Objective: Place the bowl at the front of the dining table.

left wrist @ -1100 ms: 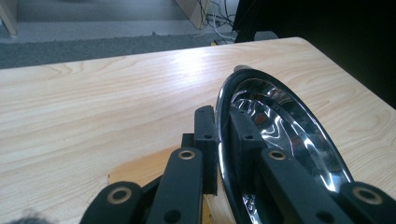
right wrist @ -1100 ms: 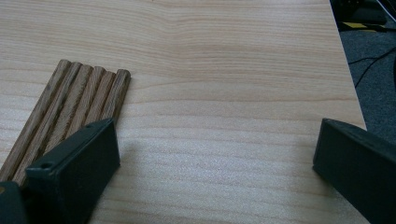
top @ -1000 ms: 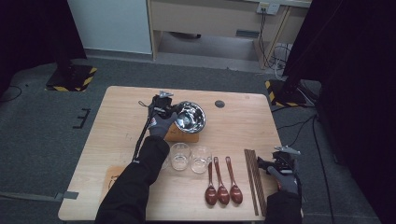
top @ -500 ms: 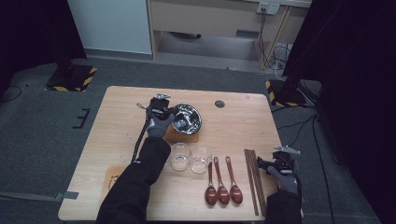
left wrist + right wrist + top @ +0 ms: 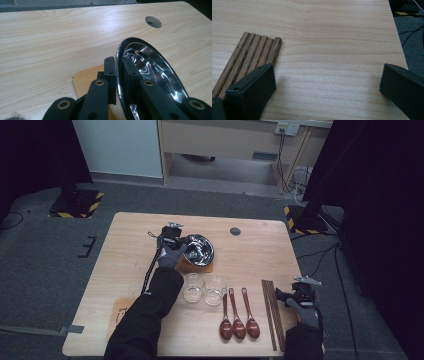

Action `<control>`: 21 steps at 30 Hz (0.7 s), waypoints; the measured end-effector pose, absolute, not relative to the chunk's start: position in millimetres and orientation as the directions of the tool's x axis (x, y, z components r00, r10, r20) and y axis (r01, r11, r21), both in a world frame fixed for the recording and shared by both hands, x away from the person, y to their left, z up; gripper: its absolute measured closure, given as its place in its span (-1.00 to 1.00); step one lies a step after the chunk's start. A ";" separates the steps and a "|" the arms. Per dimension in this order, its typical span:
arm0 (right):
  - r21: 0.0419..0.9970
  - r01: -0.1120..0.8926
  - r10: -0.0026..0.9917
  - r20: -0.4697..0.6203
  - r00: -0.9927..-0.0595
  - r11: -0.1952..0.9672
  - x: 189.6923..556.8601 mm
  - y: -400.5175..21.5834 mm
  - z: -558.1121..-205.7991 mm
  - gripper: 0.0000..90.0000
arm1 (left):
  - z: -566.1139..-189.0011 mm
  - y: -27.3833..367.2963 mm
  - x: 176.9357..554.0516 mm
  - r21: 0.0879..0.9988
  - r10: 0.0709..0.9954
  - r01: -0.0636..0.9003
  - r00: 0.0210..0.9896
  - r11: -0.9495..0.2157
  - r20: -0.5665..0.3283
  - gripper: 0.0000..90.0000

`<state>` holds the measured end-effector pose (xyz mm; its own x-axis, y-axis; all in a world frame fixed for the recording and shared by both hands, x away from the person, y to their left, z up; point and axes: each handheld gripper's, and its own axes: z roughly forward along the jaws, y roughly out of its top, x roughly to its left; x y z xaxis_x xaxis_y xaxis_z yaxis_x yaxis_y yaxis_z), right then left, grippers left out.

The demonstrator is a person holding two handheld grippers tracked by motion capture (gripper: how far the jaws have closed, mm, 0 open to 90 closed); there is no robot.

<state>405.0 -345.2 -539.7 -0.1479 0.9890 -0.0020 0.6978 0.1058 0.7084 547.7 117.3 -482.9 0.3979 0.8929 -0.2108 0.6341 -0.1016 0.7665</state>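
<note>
Your shiny steel bowl (image 5: 199, 249) sits tilted over a thin wooden coaster (image 5: 186, 266) near the table's middle, rim pinched.

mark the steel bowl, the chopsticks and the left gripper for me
steel bowl (image 5: 199, 248): high view, on its shiny inside.
chopsticks (image 5: 257, 53): right gripper view, on the bundle's wooden ends.
left gripper (image 5: 118, 65): left gripper view, between its fingertips, at the bowl rim they clamp.

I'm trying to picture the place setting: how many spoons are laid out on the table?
3. The dark reddish-brown wooden spoons lie side by side near the front edge, bowls toward the person: left, middle, right, between the clear drinking glasses and the wooden chopsticks.
</note>
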 end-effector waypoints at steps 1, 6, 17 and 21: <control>0.708 0.697 0.989 -0.003 -0.151 0.109 404.9 -345.3 -539.7 -0.99 | -483.2 117.5 548.0 0.765 0.893 0.636 0.396 -0.100 -0.212 0.83; 0.708 0.698 0.989 -0.003 -0.148 0.107 405.0 -345.3 -539.7 -0.99 | -486.0 118.5 549.6 0.748 0.905 0.656 0.374 -0.105 -0.201 0.81; 0.708 0.698 0.989 -0.003 -0.149 0.107 405.0 -345.3 -539.7 -0.99 | -492.0 118.6 552.9 0.706 0.916 0.696 0.358 -0.133 -0.181 0.66; 0.708 0.698 0.989 -0.003 -0.149 0.107 405.0 -345.2 -539.7 -0.99 | -494.0 119.3 553.9 0.696 0.918 0.705 0.354 -0.136 -0.179 0.62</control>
